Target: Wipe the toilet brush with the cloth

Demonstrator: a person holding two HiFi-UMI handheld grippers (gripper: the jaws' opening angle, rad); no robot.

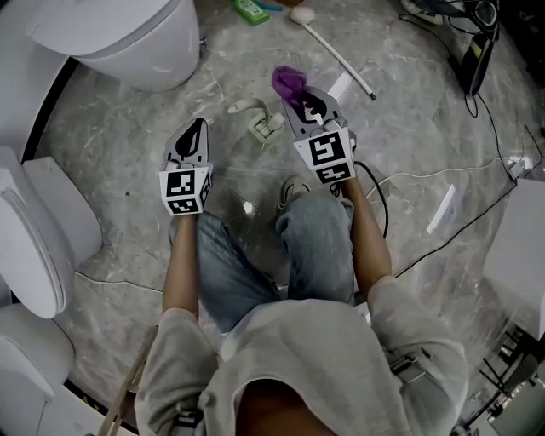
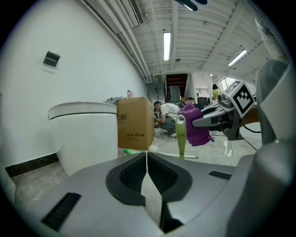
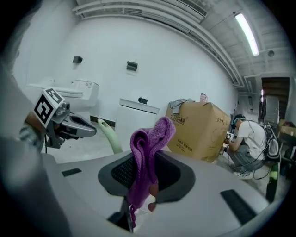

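Note:
A pale green toilet brush [image 1: 262, 123] stands in its holder on the marble floor between my two grippers. Its upright handle [image 2: 180, 136] shows in the left gripper view, and the same handle [image 3: 107, 135] shows curved in the right gripper view. My right gripper [image 1: 300, 94] hovers just right of the brush, shut on a purple cloth [image 1: 289, 82]. That cloth [image 3: 147, 155] sticks up bunched from the gripper's jaws [image 3: 145, 162]. My left gripper [image 1: 197, 126] hangs left of the brush, apart from it. Its jaws [image 2: 146, 156] are shut with nothing between them.
A white toilet [image 1: 128, 38] stands far left, with more toilets [image 1: 34, 238] along the left edge. On the floor beyond the brush lie a white stick [image 1: 336, 53] and a green object [image 1: 251, 10]. A cardboard box [image 2: 135, 122] stands by the wall. Cables [image 1: 426, 174] run at right.

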